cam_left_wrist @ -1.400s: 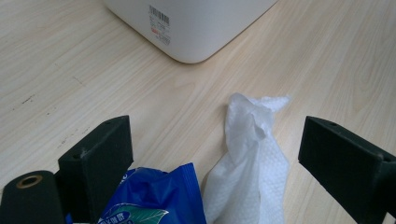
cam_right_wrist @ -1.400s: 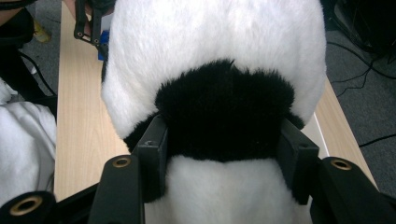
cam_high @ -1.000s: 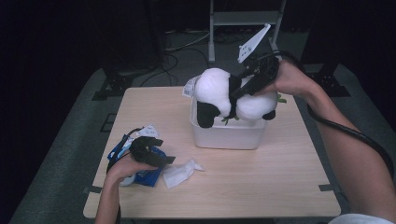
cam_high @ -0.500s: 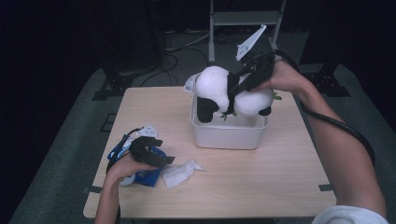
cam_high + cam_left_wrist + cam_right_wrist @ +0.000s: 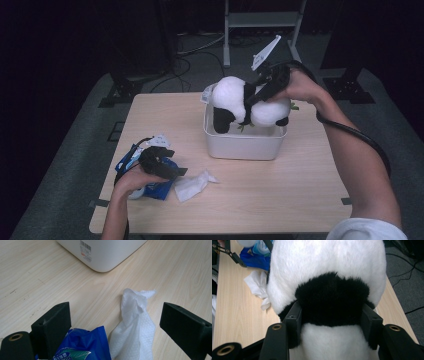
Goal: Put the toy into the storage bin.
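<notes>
The right gripper (image 5: 260,95) clamps its half-closed jaws on the black band of a plush panda (image 5: 250,102), and over the last second it has sunk with the toy toward the white bin (image 5: 245,142), where the panda's legs now dip inside. Judging by this, placing the toy is nearly done. Across the table (image 5: 280,190), the left gripper (image 5: 115,322) rests open over a blue wipes pack (image 5: 82,345) and a crumpled wipe (image 5: 135,325).

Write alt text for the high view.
The right gripper clamps a plush panda over a white bin on a wooden table. The left gripper rests near a crumpled wipe and a blue packet.
</notes>
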Action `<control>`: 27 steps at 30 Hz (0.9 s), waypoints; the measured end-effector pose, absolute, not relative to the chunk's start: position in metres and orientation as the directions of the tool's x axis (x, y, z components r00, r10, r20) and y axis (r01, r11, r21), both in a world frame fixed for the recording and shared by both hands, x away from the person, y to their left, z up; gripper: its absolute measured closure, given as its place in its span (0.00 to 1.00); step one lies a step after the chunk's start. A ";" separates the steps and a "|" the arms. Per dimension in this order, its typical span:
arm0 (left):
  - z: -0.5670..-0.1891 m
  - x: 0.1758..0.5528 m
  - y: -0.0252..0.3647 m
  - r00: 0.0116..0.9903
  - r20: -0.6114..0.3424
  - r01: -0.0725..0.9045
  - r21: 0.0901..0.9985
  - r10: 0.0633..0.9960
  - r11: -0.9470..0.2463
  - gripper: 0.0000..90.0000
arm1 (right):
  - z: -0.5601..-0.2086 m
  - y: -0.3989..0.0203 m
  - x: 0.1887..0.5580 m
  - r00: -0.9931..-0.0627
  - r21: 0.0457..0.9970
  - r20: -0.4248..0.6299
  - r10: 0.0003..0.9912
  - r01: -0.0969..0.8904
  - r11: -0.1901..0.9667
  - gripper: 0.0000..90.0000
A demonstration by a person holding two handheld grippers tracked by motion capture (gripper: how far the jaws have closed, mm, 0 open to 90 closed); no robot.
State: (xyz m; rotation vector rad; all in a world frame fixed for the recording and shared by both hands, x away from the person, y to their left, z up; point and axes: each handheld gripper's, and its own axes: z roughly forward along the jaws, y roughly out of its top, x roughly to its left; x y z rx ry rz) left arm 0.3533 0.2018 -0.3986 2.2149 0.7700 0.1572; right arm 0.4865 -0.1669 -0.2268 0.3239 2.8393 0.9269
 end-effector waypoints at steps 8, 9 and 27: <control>-0.400 0.354 0.202 0.809 -0.127 0.481 0.703 0.574 -0.524 0.10 | -0.241 -0.164 0.494 -0.969 0.586 -0.054 0.243 0.166 0.793 0.51; -0.401 0.354 0.202 0.809 -0.128 0.482 0.703 0.574 -0.522 0.10 | -0.243 -0.164 0.494 -0.970 0.585 -0.052 0.238 0.164 0.794 0.51; -0.401 0.354 0.202 0.809 -0.130 0.486 0.696 0.573 -0.528 0.10 | -0.274 -0.161 0.501 -0.972 0.567 -0.030 0.235 0.177 0.804 0.51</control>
